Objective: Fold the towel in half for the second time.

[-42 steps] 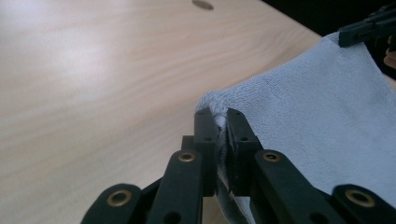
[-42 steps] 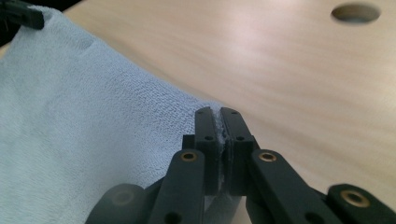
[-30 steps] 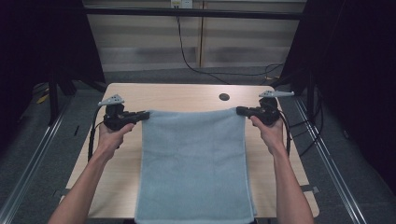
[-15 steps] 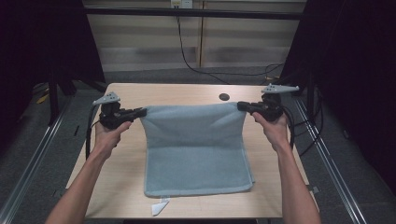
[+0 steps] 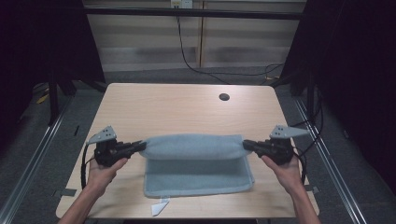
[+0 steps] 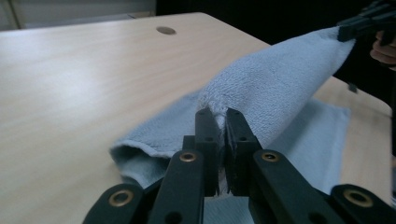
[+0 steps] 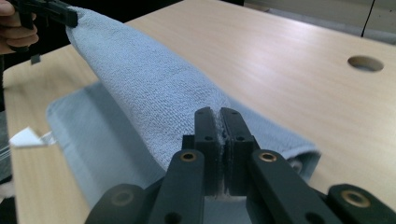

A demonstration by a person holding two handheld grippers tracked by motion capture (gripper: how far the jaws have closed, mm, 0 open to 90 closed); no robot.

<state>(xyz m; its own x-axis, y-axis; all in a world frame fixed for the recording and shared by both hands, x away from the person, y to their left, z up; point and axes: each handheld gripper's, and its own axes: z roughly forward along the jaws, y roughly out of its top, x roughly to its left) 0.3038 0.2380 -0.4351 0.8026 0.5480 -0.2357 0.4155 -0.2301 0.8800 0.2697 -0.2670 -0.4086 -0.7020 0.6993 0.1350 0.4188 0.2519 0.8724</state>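
A light blue towel [image 5: 196, 161] lies on the wooden table [image 5: 187, 109], its far half lifted and curled over the near half. My left gripper [image 5: 140, 146] is shut on the towel's left corner, and its jaws pinch the cloth [image 6: 261, 88] in the left gripper view [image 6: 222, 116]. My right gripper [image 5: 246, 144] is shut on the right corner; the towel [image 7: 154, 88] stretches away from its closed jaws [image 7: 219, 114]. The lifted edge hangs a little above the flat part between the two grippers.
A small white tag [image 5: 160, 206] sticks out below the towel at the table's near edge. A round cable hole [image 5: 224, 97] sits at the far right of the table. Dark floor and rails [image 5: 32, 144] flank both sides.
Both grippers have pulled the towel's far edge toward the near side, folding it over itself. The towel now covers about half the length it did, and the white tag has appeared.
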